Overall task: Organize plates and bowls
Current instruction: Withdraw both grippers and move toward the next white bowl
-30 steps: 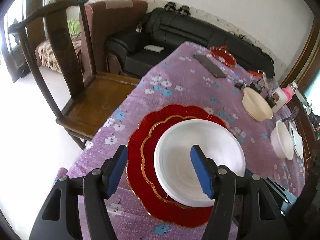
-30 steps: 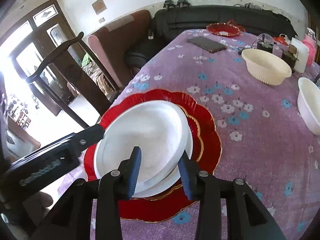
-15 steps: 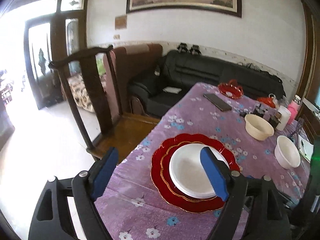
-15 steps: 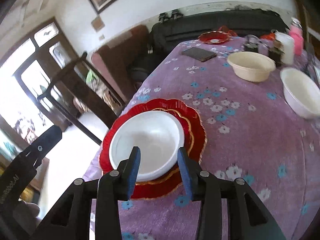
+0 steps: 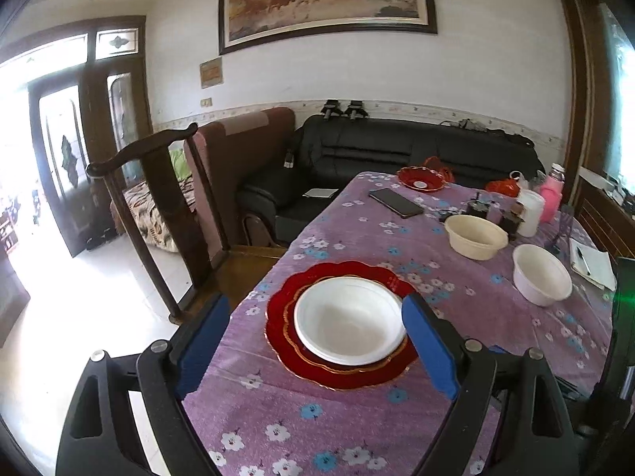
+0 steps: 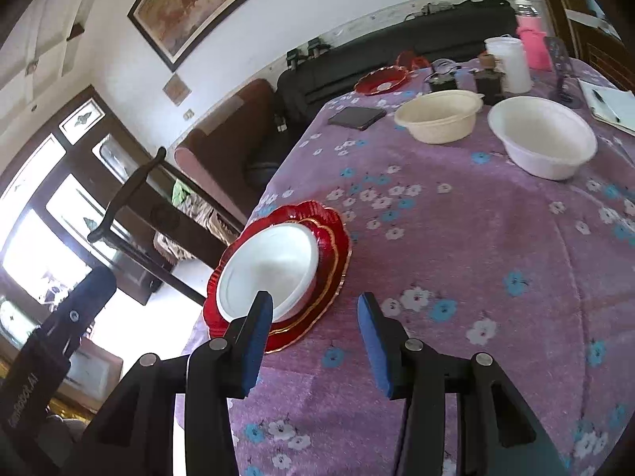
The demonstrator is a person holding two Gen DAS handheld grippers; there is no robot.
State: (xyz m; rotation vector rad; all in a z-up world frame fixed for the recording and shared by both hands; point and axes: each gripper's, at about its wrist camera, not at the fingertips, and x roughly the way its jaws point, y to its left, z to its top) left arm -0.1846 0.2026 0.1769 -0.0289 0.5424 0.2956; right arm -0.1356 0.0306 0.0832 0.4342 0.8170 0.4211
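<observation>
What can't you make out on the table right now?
- Stack: right wrist view, right gripper finger covers its near rim; plate count beneath the white dish unclear.
- Clutter behind the cream bowl: too small, both views.
- Notebook: cut by the frame edge.

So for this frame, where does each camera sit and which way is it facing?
Left wrist: on the left claw, looking down the table at the white bowl on the red plate; both fingers show.
Right wrist: on the right claw, angled left toward the same bowl; the left claw's finger shows.
Shared: stack, cream bowl.
</observation>
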